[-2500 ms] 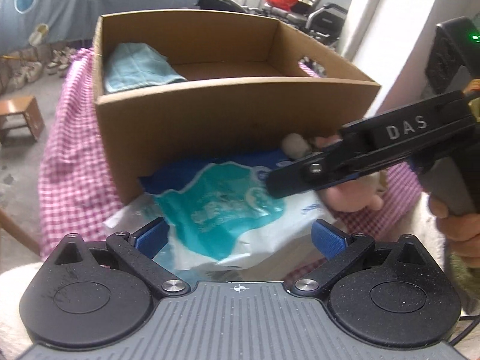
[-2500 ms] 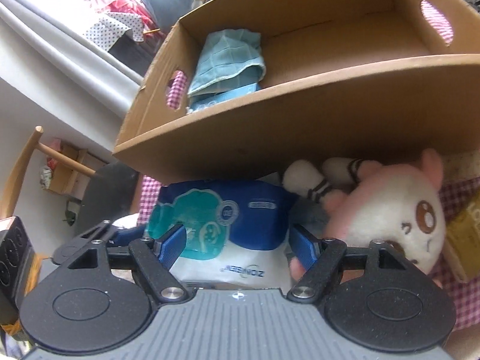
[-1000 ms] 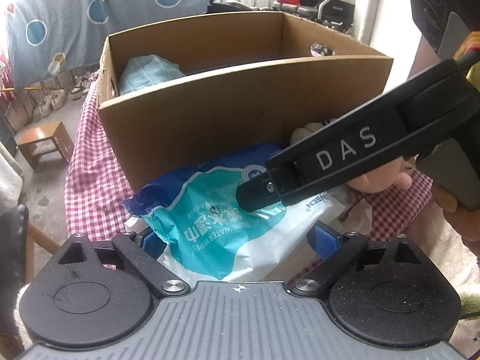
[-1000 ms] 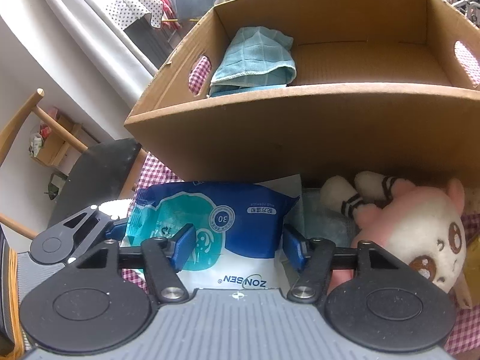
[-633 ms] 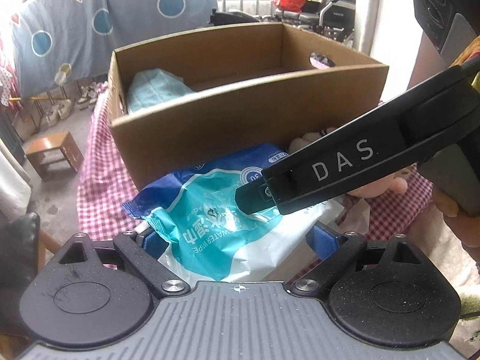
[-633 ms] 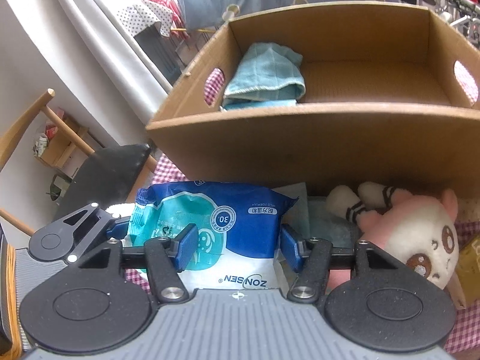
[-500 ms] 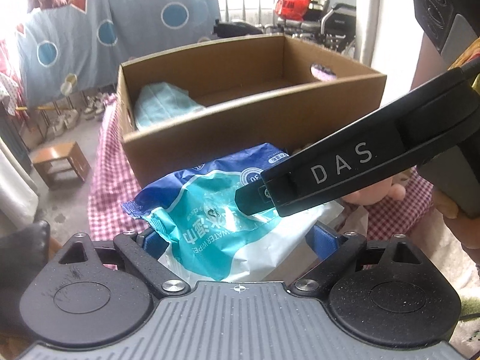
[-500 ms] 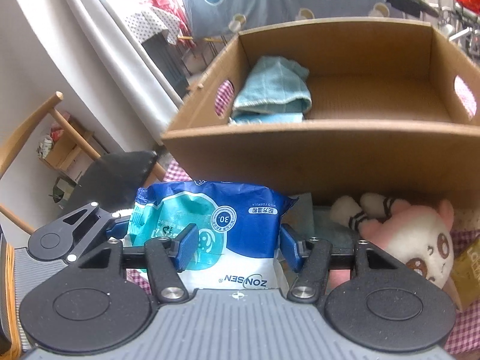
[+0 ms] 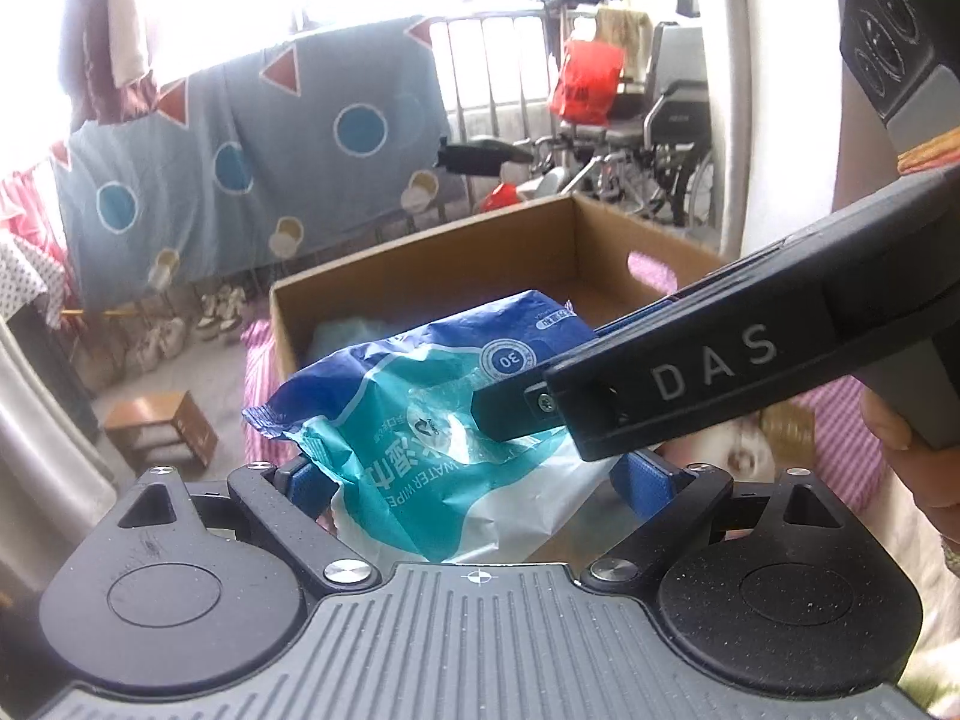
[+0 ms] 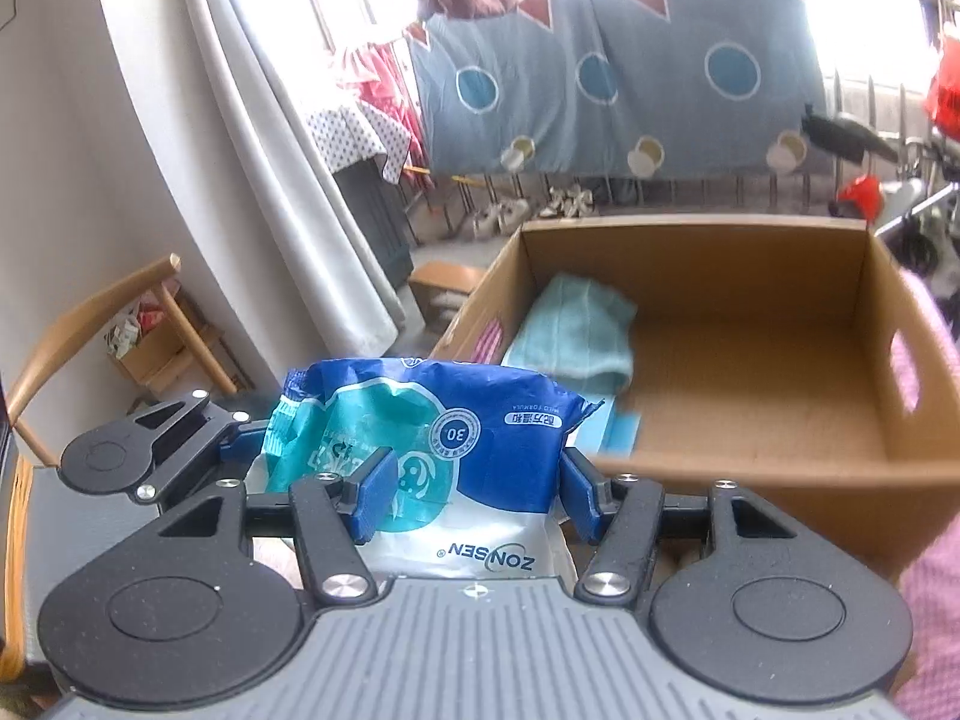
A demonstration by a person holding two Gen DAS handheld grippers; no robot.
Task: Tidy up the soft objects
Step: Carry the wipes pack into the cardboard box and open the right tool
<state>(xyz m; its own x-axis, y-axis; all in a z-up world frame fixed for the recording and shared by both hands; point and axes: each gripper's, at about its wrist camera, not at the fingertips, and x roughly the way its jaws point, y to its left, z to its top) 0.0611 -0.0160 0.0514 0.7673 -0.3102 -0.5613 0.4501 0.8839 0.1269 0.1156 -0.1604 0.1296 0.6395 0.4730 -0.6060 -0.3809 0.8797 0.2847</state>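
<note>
Wet-wipes pack (image 10: 480, 438), blue/teal/white, crinkled, is seen lifted at lower centre, in front of cardboard box (image 10: 780, 480). Teal folded towel (image 10: 576, 330) is laid in box's left end, mid-frame.

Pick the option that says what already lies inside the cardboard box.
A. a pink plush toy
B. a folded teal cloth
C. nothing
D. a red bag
B: the right wrist view shows a folded teal cloth lying at the left end of the cardboard box, whose floor is otherwise bare.
</note>
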